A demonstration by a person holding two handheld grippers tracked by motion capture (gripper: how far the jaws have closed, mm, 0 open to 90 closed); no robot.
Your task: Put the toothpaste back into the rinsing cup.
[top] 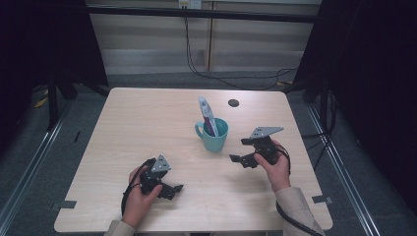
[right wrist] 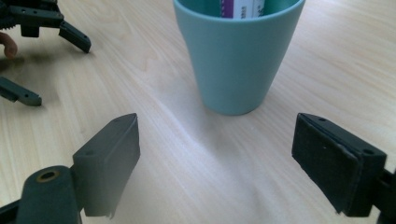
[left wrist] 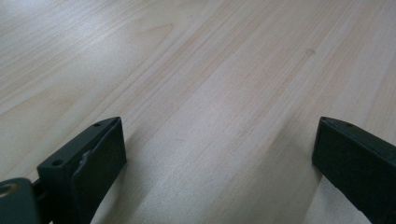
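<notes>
Both grippers stand with fingers spread wide, holding nothing. Your right gripper point(top: 242, 151) faces the teal mug point(top: 215, 134), mid-counter, a toothpaste tube point(top: 207, 116) upright inside. Approach crooked and one finger point(right wrist: 109, 161) may nudge the mug, tipping it; your left gripper point(top: 173, 189) idles well apart.

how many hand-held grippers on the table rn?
2. The left hand-held gripper sits near the table's front edge, jaws open. The right hand-held gripper sits just right of the teal cup, jaws open, empty.
</notes>
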